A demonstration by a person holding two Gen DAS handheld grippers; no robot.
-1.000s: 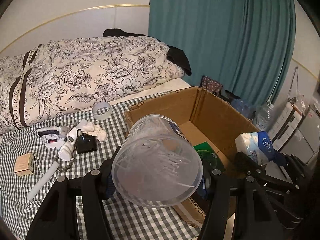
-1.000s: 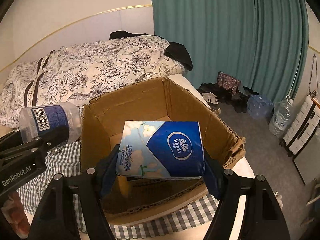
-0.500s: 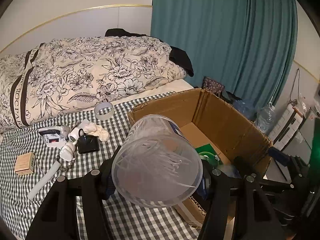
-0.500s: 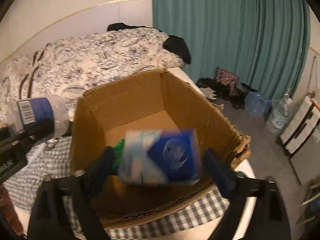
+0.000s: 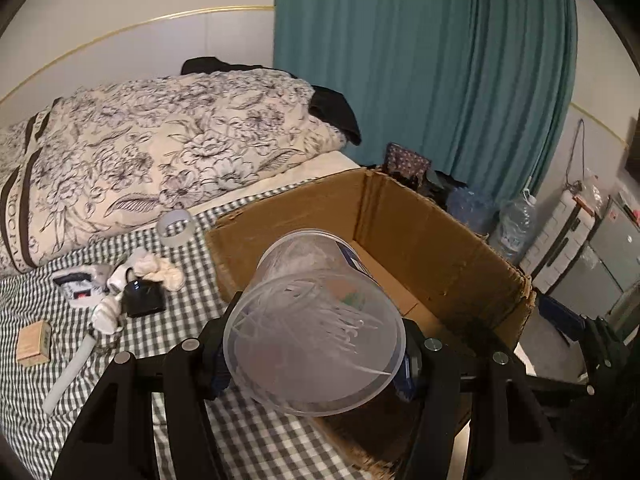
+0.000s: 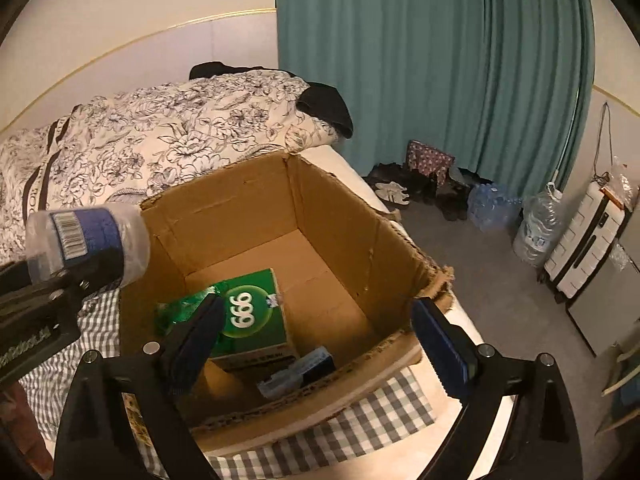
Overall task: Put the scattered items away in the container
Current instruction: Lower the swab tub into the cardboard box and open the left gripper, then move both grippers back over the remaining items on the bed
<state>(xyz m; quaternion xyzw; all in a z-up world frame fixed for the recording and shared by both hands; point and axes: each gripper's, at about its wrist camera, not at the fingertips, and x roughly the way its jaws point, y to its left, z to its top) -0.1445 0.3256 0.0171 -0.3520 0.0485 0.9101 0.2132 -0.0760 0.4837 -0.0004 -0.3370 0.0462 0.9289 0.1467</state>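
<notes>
Two tools work over a cardboard box (image 6: 256, 208) set on a bed covered with a checked sheet (image 5: 188, 320). The left tool (image 5: 316, 356) grips a clear plastic tub (image 5: 316, 332) on its side between its pads, held above the box's near left corner. The right tool (image 6: 316, 340) stands wide open and empty above the box's near edge. Inside the box lie a green packet (image 6: 248, 312) marked 666 and, just beside it toward the near wall, a blue tissue pack (image 6: 300, 368). Several items are scattered on the sheet to the left of the box: a roll of tape (image 5: 176, 227), a black pouch (image 5: 142, 298), white socks (image 5: 156, 270), a small brown box (image 5: 34, 342) and a white tube (image 5: 70, 374). A floral duvet (image 5: 152, 152) is heaped at the far end of the bed, with a teal curtain (image 5: 420, 72) beyond.
</notes>
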